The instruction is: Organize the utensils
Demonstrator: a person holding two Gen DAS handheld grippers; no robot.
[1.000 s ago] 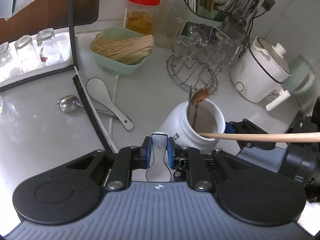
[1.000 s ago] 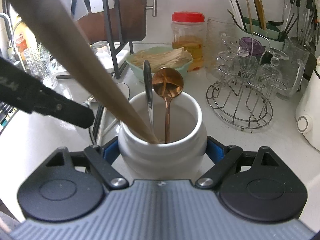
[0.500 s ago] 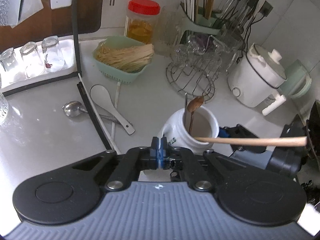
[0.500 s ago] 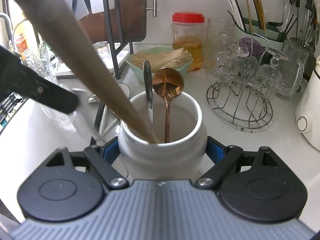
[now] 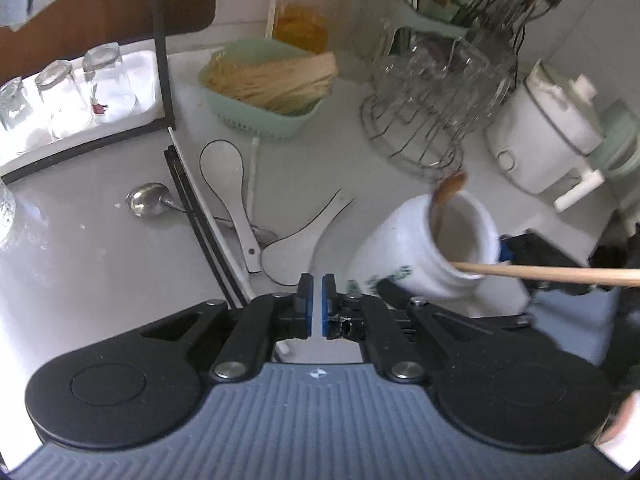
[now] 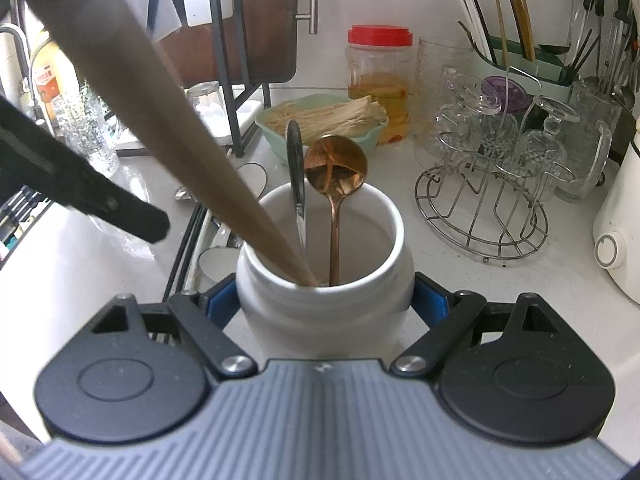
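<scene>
The right gripper is clamped on the white jar, blue pads pressed to either flank, and the jar sits squarely between its jaws; inside it three things are already standing: a copper spoon toward the far rim, a dark-handled utensil just beside it, and a long wooden stick that leans out over the near rim toward the camera.

The left gripper has its jaws together with only a sliver of daylight between the pads and nothing in them; so that hand is empty.

Now look at what lies ahead of those closed jaws on the counter: a white ladle-shaped spoon, a second white spoon lying just beyond the fingertips, a steel spoon off to the left of them, and black chopsticks with a white one alongside, running up past the left jaw; all of them loose, none in the jar.

So I'd call it roughly a third to halfway along: three pieces in, five or so still scattered; the nearest white spoon looks the likely next pick, and the jaws will need to part first; the jar, off to the right of the left jaws, is near enough for a short carry.
</scene>
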